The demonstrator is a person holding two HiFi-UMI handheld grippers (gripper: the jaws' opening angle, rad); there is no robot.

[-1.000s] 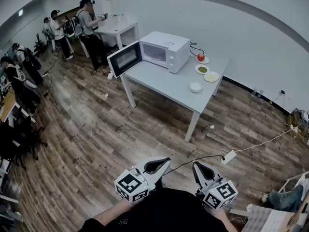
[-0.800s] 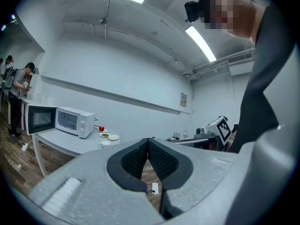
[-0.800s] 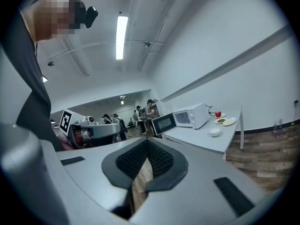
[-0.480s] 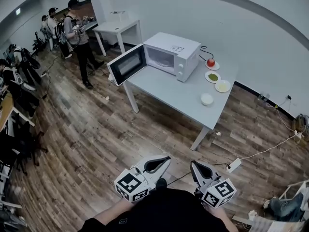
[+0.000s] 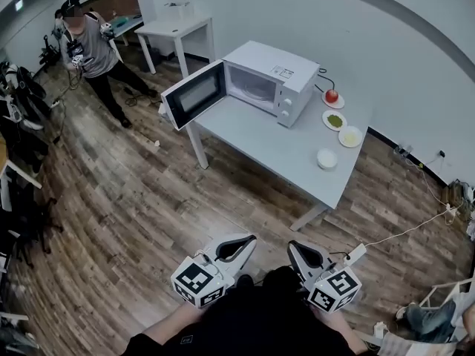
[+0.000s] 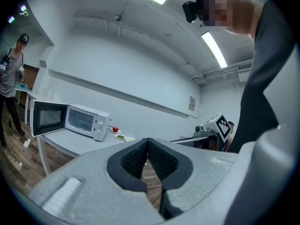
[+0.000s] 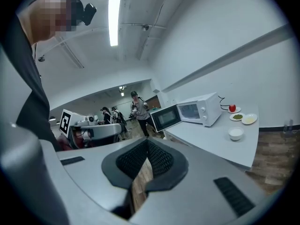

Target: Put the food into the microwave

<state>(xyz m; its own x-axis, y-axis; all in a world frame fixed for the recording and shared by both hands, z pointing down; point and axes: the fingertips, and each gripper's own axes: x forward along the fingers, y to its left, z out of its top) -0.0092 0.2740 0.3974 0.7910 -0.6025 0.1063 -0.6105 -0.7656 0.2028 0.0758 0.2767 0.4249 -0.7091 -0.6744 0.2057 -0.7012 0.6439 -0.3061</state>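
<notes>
Left gripper and right gripper are hanging closed, empty. The white boxy microwave, upper centre, is probably risking a bump on its open door.

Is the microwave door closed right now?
No, the door of the microwave stands swung wide open in the head view.

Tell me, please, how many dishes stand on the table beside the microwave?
4, right of the microwave: red-fruit plate farthest, green-food plate, pale plate, white bowl nearest us. None seems hidden.
</notes>
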